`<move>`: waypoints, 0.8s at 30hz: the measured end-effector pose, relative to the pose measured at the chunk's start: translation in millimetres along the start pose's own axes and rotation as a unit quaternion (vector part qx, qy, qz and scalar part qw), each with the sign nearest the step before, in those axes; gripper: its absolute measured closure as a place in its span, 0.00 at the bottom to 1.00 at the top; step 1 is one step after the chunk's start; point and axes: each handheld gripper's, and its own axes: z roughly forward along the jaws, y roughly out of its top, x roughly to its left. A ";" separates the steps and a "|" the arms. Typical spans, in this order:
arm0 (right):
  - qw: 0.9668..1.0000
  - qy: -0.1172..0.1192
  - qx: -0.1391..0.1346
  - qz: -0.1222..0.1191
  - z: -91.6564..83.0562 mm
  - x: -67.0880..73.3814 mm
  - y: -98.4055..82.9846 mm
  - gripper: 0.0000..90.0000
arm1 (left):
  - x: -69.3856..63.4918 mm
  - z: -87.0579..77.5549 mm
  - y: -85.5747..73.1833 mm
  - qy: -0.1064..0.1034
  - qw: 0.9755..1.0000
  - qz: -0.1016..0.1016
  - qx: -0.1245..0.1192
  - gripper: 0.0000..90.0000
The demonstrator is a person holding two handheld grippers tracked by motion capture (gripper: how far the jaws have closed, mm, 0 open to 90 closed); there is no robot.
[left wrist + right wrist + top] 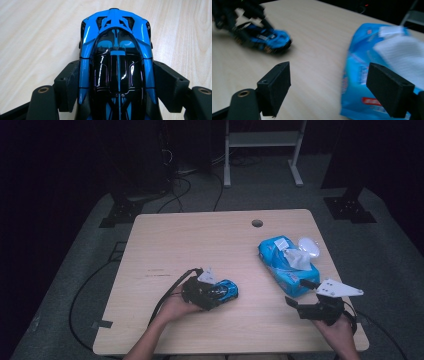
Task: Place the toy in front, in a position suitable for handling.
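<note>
A blue and black toy car (223,291) sits on the wooden table (200,240), left of centre near the front. My left gripper (212,296) is shut on the car's sides; in the left gripper view both black pads (70,83) press against the car (116,62) with its nose pointing away. My right gripper (299,292) hovers open at the front right, beside the near end of a blue wet-wipes pack (289,265). In the right gripper view its jaws stand wide apart with nothing between them, the pack (372,75) at right and the car (265,40) far left.
A white wipe (297,257) sticks out of the pack's top, and a white lid (309,246) lies beside it. A cable hole (257,223) is near the table's far edge. Cables and a metal stand (262,150) are on the floor beyond.
</note>
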 end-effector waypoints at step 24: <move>0.996 -0.066 0.050 0.046 64.2 -83.1 35.4 0.48 | -7.0 2.3 -8.3 0.001 0.999 0.005 -0.036 0.13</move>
